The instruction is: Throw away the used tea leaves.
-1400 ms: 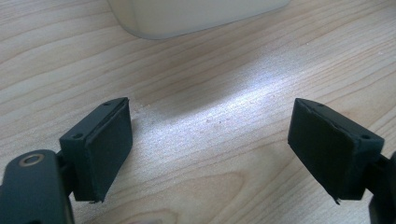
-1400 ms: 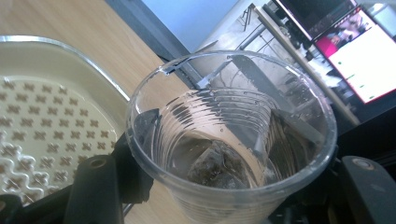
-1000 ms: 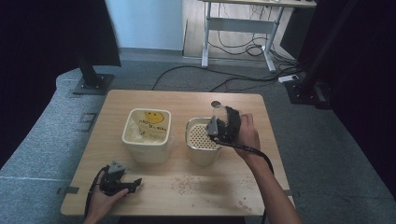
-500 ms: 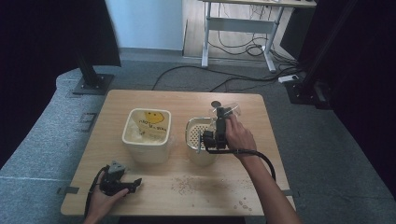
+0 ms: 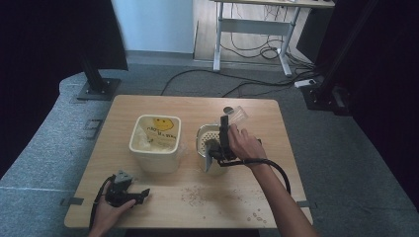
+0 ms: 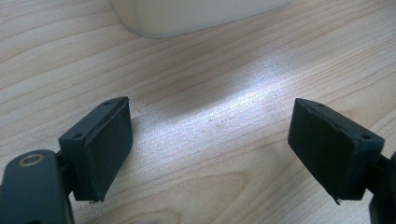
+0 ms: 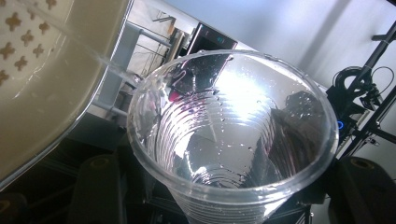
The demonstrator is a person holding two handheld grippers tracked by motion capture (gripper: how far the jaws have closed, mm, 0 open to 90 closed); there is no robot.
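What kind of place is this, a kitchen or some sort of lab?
Most likely a lab or recording studio, not a kitchen. The wooden table stands on grey carpet between black stands, cables run across the floor, and a height-adjustable desk frame stands behind.

In the high view, left of centre, a yellow bag [image 5: 159, 129] lies inside the cream container [image 5: 154, 159]. It bears a black smiley face and, below it, a line of dark lettering, probably a short slogan, too small and blurred to read. Nothing else in the high view or either gripper view carries legible text, brands or numbers.
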